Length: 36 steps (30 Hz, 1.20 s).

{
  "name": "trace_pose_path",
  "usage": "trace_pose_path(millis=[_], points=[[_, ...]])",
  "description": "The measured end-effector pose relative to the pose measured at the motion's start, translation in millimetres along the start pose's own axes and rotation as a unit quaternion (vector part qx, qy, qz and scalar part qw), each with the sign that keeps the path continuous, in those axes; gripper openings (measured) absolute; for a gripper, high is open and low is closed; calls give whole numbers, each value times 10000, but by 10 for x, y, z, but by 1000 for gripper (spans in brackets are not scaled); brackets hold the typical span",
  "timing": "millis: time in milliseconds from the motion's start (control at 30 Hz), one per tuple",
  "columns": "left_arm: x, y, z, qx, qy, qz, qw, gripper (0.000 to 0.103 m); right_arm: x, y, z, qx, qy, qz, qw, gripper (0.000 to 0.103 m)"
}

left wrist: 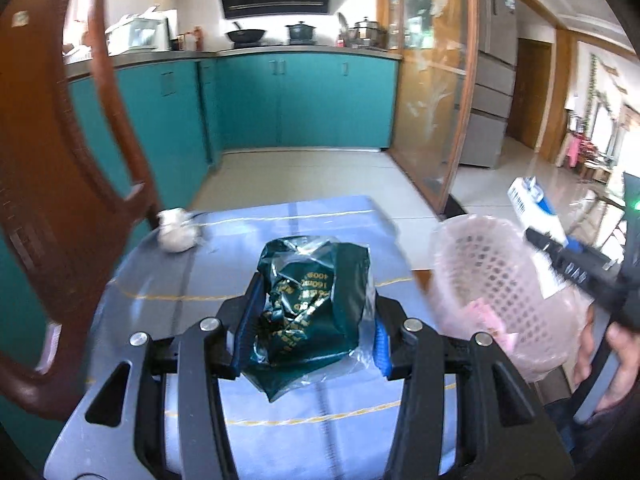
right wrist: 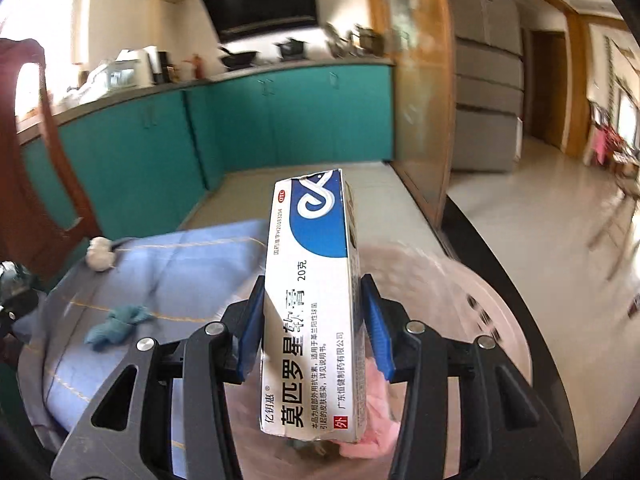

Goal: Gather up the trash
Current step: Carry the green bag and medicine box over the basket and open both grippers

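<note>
While squeezed between blue pads, green wrapper (left wrist: 312, 304) up over the blue-covered desk (left wrist: 320, 416), in left hand-held gripper (left wrist: 310, 330). White and blue box (right wrist: 316, 304) pinched in right hand-held gripper (right wrist: 316, 332), over pink basket (left wrist: 500, 280). White wad (left wrist: 178, 230) and blue scrap (right wrist: 116, 326) lying on desk.

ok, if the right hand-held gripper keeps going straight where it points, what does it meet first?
Probably the pink perforated plastic basket just beneath and ahead of the right hand-held gripper, which grips a white-and-blue cardboard medicine box; depth is unclear.
</note>
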State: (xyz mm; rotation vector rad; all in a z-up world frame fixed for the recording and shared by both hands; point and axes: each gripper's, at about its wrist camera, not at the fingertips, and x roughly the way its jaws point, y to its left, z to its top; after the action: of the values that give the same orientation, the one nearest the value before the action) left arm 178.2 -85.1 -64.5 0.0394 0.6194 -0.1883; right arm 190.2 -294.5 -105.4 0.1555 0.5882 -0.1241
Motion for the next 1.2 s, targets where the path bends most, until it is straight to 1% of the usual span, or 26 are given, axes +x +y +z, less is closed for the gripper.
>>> trace_pose_path(millis=[133, 233, 400, 500, 633, 733, 767, 867, 900, 933, 967, 1033, 1067, 1100, 1133, 1167, 1200], points=[[142, -360, 94, 190, 27, -440, 9988, 48, -68, -113, -116, 115, 53, -164, 9998, 46], [250, -604, 130, 338, 65, -667, 9972, 48, -120, -181, -177, 153, 72, -341, 9993, 46], [428, -1013, 160, 546, 190, -1093, 9923, 48, -115, -350, -166, 425, 153, -526, 9976, 46], [599, -1253, 137, 787, 428, -1462, 9852, 48, -102, -432, -190, 600, 263, -563, 9963, 46], [833, -1461, 91, 904, 719, -1683, 9789, 48, -67, -532, -229, 802, 460, -589, 9940, 46], [967, -1580, 58, 1021, 915, -1931, 9715, 48, -15, -592, -262, 910, 655, -553, 9922, 46], [995, -1613, 36, 1096, 980, -2036, 9679, 48, 4, -606, -273, 934, 726, -558, 9914, 46], [1093, -1646, 14, 1203, 1037, -2094, 9649, 53, 57, -615, -292, 1001, 876, -514, 9898, 48], [1115, -1643, 16, 1210, 1055, -2120, 9640, 60, 61, -621, -295, 1023, 900, -498, 9894, 49], [1130, -1624, 24, 1191, 1045, -2099, 9648, 65, 62, -620, -296, 1032, 914, -488, 9893, 50], [1124, -1601, 33, 1158, 1010, -2059, 9664, 73, 60, -621, -297, 1039, 924, -463, 9892, 51], [1090, -1522, 62, 1053, 945, -1976, 9700, 76, 64, -613, -302, 1024, 949, -430, 9893, 57], [1090, -1452, 81, 986, 938, -1911, 9721, 77, 72, -616, -298, 1012, 966, -442, 9892, 63], [1073, -1377, 97, 919, 905, -1811, 9750, 77, 75, -598, -299, 990, 970, -461, 9893, 66], [1061, -1260, 118, 827, 822, -1618, 9799, 77, 74, -594, -297, 974, 964, -463, 9895, 70], [1058, -1166, 140, 764, 759, -1431, 9838, 77, 77, -582, -292, 953, 952, -459, 9898, 72], [1049, -1047, 160, 688, 679, -1153, 9886, 77, 74, -566, -288, 929, 923, -448, 9904, 72]])
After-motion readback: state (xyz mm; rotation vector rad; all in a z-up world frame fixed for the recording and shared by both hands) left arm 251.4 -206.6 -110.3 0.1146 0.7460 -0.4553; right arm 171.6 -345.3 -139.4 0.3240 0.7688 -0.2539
